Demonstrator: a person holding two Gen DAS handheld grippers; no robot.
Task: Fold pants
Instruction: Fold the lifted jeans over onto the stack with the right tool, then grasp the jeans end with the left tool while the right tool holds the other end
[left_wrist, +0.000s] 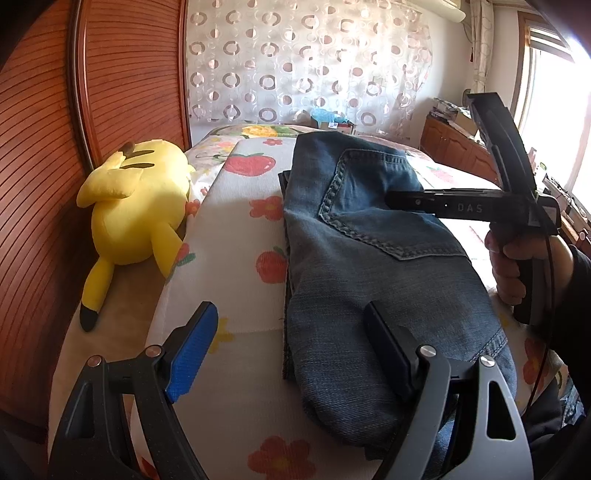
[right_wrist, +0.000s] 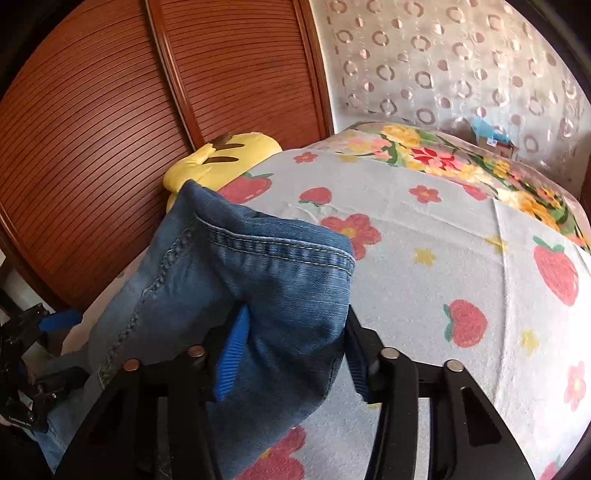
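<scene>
Blue jeans (left_wrist: 369, 258) lie folded lengthwise on the floral bedspread (left_wrist: 240, 229), back pocket up. My left gripper (left_wrist: 291, 354) is open at the near end of the jeans; its blue-padded finger (left_wrist: 192, 350) is over the bedspread and the other finger rests on the denim. My right gripper (right_wrist: 291, 354) has its two fingers around a thick bunch of the jeans (right_wrist: 258, 280) and holds that end lifted off the bed. In the left wrist view the right gripper (left_wrist: 436, 206) reaches in over the pocket from the right, held by a hand.
A yellow plush toy (left_wrist: 136, 206) lies at the bed's left edge against the slatted wooden headboard (left_wrist: 44, 147). A patterned curtain (left_wrist: 314, 62) hangs beyond the bed. A low wooden cabinet (left_wrist: 458, 144) and a bright window are at the right.
</scene>
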